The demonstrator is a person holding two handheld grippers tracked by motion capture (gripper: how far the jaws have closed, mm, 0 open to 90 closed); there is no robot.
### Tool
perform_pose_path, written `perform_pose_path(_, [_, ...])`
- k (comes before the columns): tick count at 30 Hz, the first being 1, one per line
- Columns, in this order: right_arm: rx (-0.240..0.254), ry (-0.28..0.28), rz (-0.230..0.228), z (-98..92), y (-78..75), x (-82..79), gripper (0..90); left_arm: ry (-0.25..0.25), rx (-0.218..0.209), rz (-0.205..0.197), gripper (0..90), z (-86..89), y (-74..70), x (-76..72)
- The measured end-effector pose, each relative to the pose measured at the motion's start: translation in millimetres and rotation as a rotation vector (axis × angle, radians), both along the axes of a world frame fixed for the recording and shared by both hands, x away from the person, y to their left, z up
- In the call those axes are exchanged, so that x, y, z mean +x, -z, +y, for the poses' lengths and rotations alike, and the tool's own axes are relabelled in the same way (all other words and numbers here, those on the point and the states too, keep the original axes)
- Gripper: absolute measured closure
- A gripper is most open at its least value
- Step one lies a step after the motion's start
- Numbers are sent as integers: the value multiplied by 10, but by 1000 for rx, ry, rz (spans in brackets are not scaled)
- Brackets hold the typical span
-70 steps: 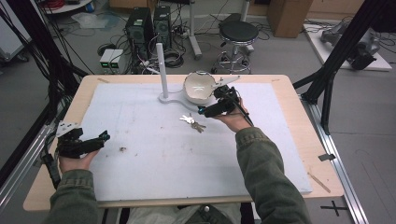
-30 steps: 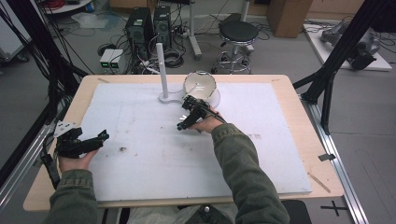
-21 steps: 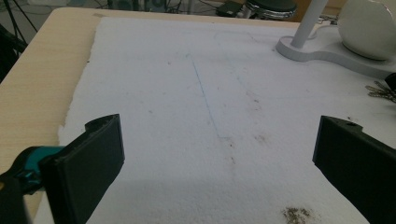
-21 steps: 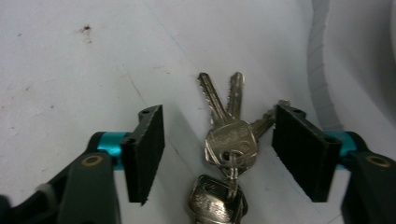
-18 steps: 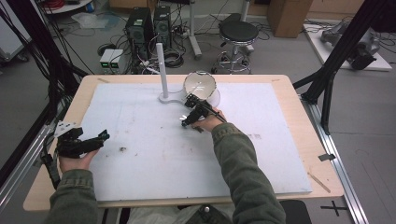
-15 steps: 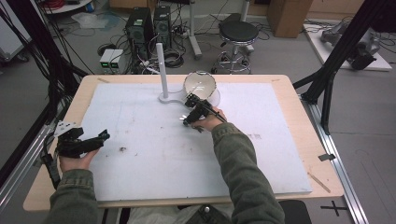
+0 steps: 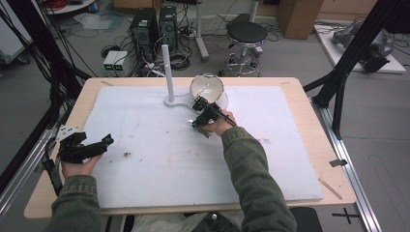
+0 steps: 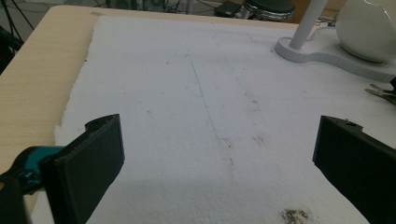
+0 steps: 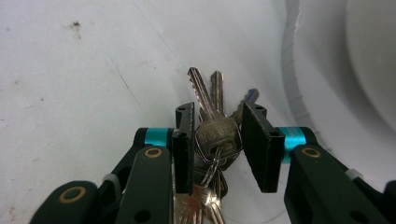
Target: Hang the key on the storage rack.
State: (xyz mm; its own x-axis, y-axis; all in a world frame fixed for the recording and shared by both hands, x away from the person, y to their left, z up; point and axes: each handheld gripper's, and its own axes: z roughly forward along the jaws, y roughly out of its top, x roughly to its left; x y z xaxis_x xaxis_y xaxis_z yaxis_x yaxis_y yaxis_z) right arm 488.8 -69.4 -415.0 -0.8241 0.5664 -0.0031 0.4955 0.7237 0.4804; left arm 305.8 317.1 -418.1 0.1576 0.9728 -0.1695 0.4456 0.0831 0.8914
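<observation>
The right gripper (image 7: 199,117) no longer sits at the 3 o'clock side of the white bowl (image 7: 207,88), where it was over two seconds back; it is now at the bowl's 6 o'clock, over the bunch of keys (image 9: 212,133). Its jaws have just been closing and now stand tight against the keys' heads, the blades fanning out toward 12 o'clock.

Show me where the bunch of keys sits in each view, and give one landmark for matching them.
High view: bunch of keys near centre, just below the white stand base.
Left gripper view: far right edge, mid-height.
Right gripper view: centre, between the fingers of the right gripper, which have just been closing on it.
Shared landmark: the white stand base, next to the keys.
</observation>
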Motion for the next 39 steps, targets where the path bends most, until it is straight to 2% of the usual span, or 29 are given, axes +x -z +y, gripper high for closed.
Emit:
perform_pose_path(1, [18,-3,-1,-19,-38,-7,661,0,0,0,25,0,0,0])
perform_pose_path(8, [28,-2,-16,-83,-145,-47,662,-3,0,1,25,4,0,2])
perform_pose_path(18, [80,-15,-41,-142,-311,-121,662,-2,-2,5,25,-1,11,17])
perform_pose_path(19, [102,-19,-48,-158,-356,-141,662,-3,-2,5,25,0,11,17])
perform_pose_path(27, [162,-21,-60,-231,-500,-173,664,-4,-4,4,25,0,13,20])
perform_pose_path(30, [162,-22,-71,-223,-543,-179,664,-6,-5,3,25,1,14,23])
perform_pose_path(31, [180,-27,-71,-215,-600,-183,664,-5,-5,3,25,2,14,23])
perform_pose_path(39, [205,-41,-89,-152,-805,-194,665,3,-12,4,25,6,16,27])
